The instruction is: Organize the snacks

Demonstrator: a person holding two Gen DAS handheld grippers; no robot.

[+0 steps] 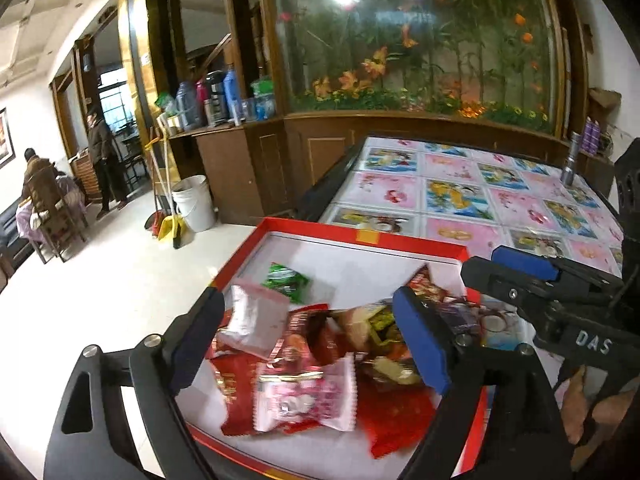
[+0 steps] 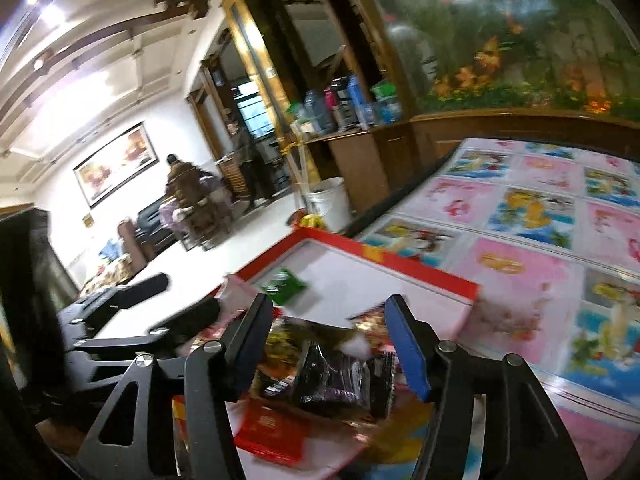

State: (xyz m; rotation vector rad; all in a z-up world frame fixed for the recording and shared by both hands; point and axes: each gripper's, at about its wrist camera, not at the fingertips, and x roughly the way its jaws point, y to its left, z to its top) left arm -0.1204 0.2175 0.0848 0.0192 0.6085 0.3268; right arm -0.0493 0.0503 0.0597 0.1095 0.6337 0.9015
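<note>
A shallow red-rimmed box (image 1: 352,236) with a white floor sits at the corner of the table. Several snack packets lie heaped in its near end: a pink-and-white packet (image 1: 308,396), a silvery pink one (image 1: 256,320), red ones, and a green packet (image 1: 286,280) alone farther in. My left gripper (image 1: 308,340) hangs open over the heap, its pads clear of the packets. My right gripper (image 2: 326,346) is open; a dark purple packet (image 2: 332,380) lies loose below and between its fingers. Each gripper shows in the other's view: the right gripper (image 1: 504,274) and the left gripper (image 2: 160,304).
The table (image 1: 460,184) wears a cartoon-patterned cover; a metal torch (image 1: 570,164) stands at its far right. Beyond its left edge are floor, a white bucket (image 1: 194,204), a broom and dustpan, and a wooden counter with bottles. People are at the far left.
</note>
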